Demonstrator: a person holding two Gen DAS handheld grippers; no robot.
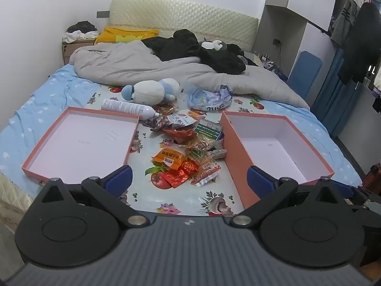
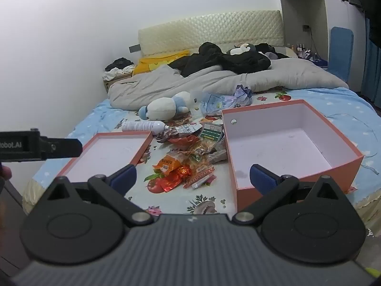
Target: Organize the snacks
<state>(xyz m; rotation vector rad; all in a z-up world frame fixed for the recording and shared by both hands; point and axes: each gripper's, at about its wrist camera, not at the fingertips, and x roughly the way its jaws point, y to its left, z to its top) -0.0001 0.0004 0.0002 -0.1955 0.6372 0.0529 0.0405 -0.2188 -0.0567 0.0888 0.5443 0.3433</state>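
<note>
A pile of snack packets [image 1: 188,152] lies on the flowered mat in the middle of the bed, also in the right wrist view [image 2: 188,159]. A deep pink box [image 1: 319,164] stands open and empty to its right [image 2: 352,157]. A shallow pink lid [image 1: 31,162] lies open to its left [image 2: 142,147]. My left gripper [image 1: 189,181] is open and empty, held above the near edge of the bed in front of the pile. My right gripper [image 2: 193,178] is open and empty, just right of it. The left gripper's body [image 2: 40,146] shows at the left edge of the right wrist view.
A white spray can [image 1: 128,108], a blue-and-white plush toy [image 1: 152,91] and a crumpled plastic bag [image 1: 209,99] lie behind the pile. A grey duvet [image 1: 133,64] with black clothes [image 1: 202,52] covers the far half of the bed. A wardrobe and hanging clothes [image 1: 357,33] stand at the right.
</note>
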